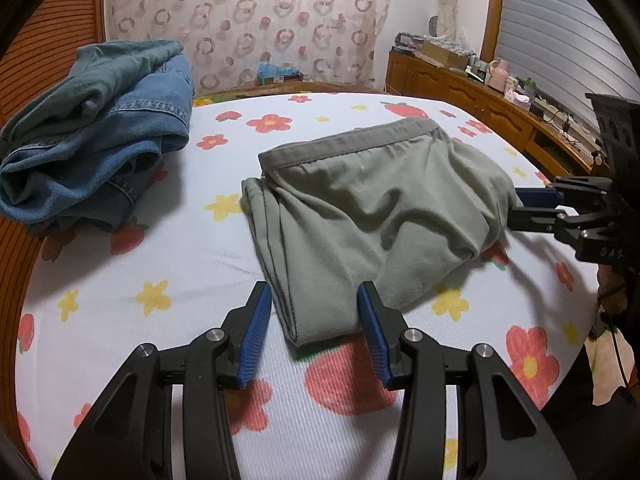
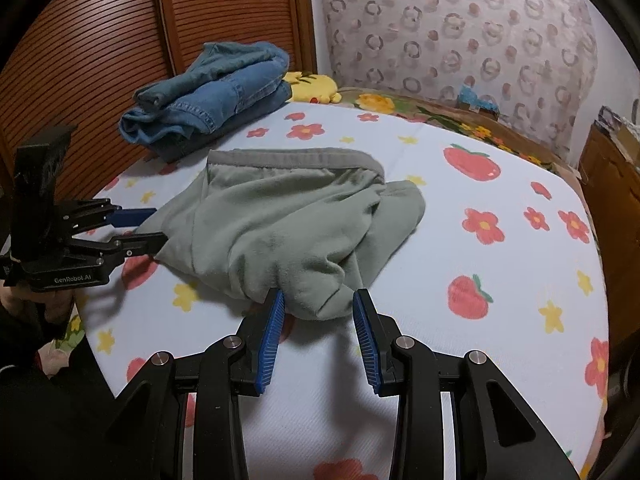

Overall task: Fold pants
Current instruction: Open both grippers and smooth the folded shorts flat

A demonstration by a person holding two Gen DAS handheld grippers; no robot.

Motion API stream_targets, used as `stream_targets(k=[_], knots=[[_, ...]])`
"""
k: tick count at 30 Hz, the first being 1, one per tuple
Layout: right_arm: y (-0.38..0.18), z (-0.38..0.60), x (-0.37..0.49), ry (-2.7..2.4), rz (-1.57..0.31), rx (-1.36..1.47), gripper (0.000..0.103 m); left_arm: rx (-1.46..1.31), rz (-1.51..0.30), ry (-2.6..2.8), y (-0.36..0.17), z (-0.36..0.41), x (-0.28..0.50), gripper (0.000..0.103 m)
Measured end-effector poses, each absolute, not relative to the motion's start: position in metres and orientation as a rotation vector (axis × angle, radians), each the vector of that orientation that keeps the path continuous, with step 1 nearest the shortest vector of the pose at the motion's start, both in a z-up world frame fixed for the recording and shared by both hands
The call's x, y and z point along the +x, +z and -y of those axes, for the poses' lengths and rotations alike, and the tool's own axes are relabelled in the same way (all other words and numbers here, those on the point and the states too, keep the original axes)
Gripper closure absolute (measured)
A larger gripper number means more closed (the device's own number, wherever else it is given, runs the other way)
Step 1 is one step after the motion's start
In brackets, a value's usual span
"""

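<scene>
1. In the left wrist view, at about ten o'clock, a pile of blue denim (image 1: 100, 136) sits folded at the far left part of the bed (image 1: 132, 360). It lies well apart from both claws and has no part in the coming move.
2. The grey-green pants (image 1: 360, 216) lie in the middle of the flowered sheet, already doubled over. The waistband (image 1: 352, 142) is at the far side, near twelve o'clock. The long axis runs from the near-left folded corner up toward the far right.
3. The left gripper (image 1: 316, 332) sits at six o'clock with its jaws spread. The near folded corner of the pants lies between the blue pads (image 1: 256, 332), and the right-hand pad looks to touch the cloth. I judge it is not pinched, since the gap is wider than the fabric.
4. In the right wrist view, the right gripper (image 2: 318, 336) is likewise spread, with a bunched lobe of the pants hanging between its tips. The left-hand pad brushes the cloth, but there is no clear pinch.
5. The turning relation: each claw has its own end of the near edge straight ahead at twelve o'clock, neither nearer than the other. Probably both must close before the near edge can be lifted toward the waistband.
6. No containers show on the bed. A cluttered wooden cabinet (image 1: 460, 80) stands at two o'clock; its contents are too small to tell.
</scene>
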State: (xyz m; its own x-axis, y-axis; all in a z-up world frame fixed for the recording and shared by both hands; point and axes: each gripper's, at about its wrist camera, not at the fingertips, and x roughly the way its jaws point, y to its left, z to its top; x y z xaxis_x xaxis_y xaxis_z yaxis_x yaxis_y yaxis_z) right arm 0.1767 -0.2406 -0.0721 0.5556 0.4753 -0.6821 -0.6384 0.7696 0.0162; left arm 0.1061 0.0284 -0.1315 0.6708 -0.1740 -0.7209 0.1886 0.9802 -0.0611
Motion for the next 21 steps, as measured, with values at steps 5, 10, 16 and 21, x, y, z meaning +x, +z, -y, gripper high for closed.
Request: stream_targets(k=[5,10,16,21], knots=[[-0.071,0.241,0.178,0.693,-0.719,-0.225,0.089,0.023,-0.803,-0.203,-0.133,-0.029,0.104,0.057],[-0.061,0.258,0.172,0.668,-0.676,-0.215,0.095,0.028,-0.804,-0.205,-0.132,-0.029,0.105,0.057],[-0.067,0.271,0.173,0.627,-0.707,-0.192,0.096,0.031,-0.802,-0.205,-0.132,-0.028,0.105,0.057],[-0.074,0.265,0.171,0.639,-0.741,-0.184,0.095,0.028,-0.801,-0.211,-0.133,-0.029,0.105,0.057]])
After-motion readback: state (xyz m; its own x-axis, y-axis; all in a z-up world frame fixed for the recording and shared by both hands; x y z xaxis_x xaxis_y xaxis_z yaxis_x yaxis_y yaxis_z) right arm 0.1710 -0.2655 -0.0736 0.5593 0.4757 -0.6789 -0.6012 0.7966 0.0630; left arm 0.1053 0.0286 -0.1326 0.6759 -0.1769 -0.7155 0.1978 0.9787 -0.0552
